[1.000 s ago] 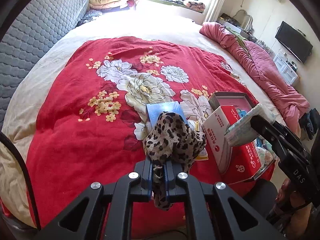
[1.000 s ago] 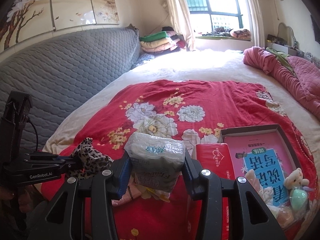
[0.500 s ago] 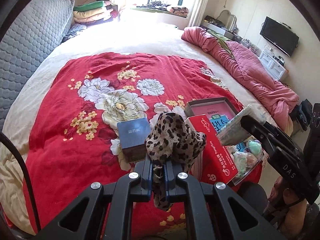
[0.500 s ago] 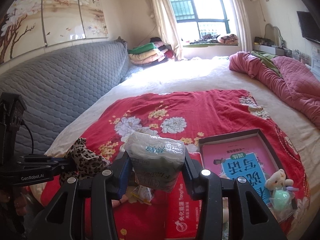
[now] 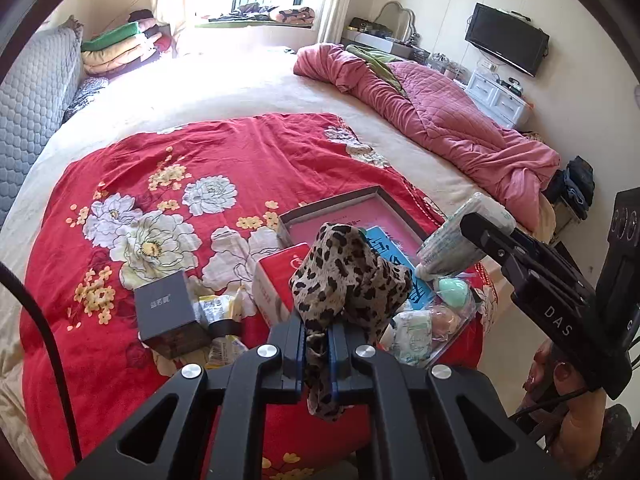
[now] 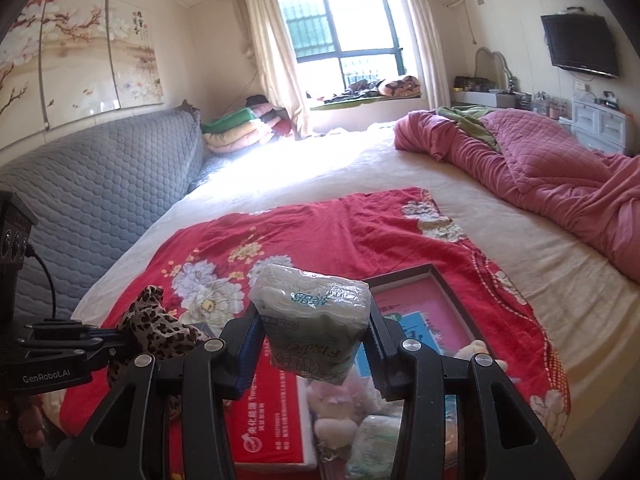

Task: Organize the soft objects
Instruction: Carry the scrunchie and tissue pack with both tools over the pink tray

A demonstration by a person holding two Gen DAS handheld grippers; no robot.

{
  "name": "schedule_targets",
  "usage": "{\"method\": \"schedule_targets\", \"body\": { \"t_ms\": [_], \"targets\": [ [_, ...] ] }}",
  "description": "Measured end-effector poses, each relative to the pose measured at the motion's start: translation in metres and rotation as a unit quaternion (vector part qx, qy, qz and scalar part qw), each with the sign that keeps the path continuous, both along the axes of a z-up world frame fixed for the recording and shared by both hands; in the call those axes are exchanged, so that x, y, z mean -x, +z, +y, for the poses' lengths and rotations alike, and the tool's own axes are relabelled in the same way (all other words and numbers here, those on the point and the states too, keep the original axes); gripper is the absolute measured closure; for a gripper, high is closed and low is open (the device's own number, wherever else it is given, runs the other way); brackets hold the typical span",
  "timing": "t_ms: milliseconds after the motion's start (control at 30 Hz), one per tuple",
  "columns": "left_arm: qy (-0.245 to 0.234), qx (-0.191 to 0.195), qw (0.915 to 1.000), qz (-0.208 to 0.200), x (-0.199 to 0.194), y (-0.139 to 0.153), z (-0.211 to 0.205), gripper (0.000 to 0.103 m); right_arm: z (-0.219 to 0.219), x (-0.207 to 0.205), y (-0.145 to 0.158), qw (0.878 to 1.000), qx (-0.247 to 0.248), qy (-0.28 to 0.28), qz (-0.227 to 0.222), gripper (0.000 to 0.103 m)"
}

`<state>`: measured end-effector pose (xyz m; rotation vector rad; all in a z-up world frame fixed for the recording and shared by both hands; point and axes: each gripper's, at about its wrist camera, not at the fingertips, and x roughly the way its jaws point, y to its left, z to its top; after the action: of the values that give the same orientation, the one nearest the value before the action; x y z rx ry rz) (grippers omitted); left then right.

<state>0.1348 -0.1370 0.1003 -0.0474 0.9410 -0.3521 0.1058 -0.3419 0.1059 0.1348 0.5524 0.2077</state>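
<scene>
The task is appearing to be partway through, judging from how the items are lying now. The shallow tray [image 5: 384,196] on the red floral quilt [image 5: 248,152] is already holding several soft items at its near end: a mint-green egg-shaped sponge [image 5: 452,289], a pale peach one [image 5: 442,318], a small wrapped tissue pack [image 5: 414,336] and a plush toy [image 6: 476,349]. Two soft items are being held above the near edge of the bed and are not yet set down. The left gripper [image 5: 318,340] is pinching a leopard-print cloth [image 5: 348,272], with its jaws pressed almost together on a thin fold; the cloth is bunching upward in a crumpled mound above the fingers and a short tail is hanging below them. The right gripper [image 6: 316,344] is clamping a tissue pack [image 6: 314,320] across its width, with the jaws standing partly apart; the thin clear wrapper is creasing under the pads, and the pack is standing upright and slightly tilted. A grey box [image 5: 168,316], a red carton [image 5: 276,284] and some small sachets [image 5: 218,312] are lying beside the tray and are probably rigid items outside the sorting.
</scene>
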Motion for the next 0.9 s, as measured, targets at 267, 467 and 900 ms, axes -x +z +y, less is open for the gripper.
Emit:
{"method": "schedule_targets", "body": {
  "t_ms": [267,467,900],
  "targets": [
    [-0.038,-0.004,0.9992,0.012,-0.012,-0.006,-0.043,0.095,-0.042,0.003,0.000,0.999,-0.012,-0.051,-0.008,0.056],
    [-0.067,-0.004,0.9974,0.027,-0.025,-0.017,-0.074,0.095,-0.059,0.004,-0.006,0.997,-0.027,-0.073,-0.011,0.056],
    [-0.106,-0.018,0.9930,0.050,-0.053,-0.049,-0.123,0.095,-0.082,-0.008,-0.029,0.995,-0.042,-0.094,0.008,0.056]
  ]
}}
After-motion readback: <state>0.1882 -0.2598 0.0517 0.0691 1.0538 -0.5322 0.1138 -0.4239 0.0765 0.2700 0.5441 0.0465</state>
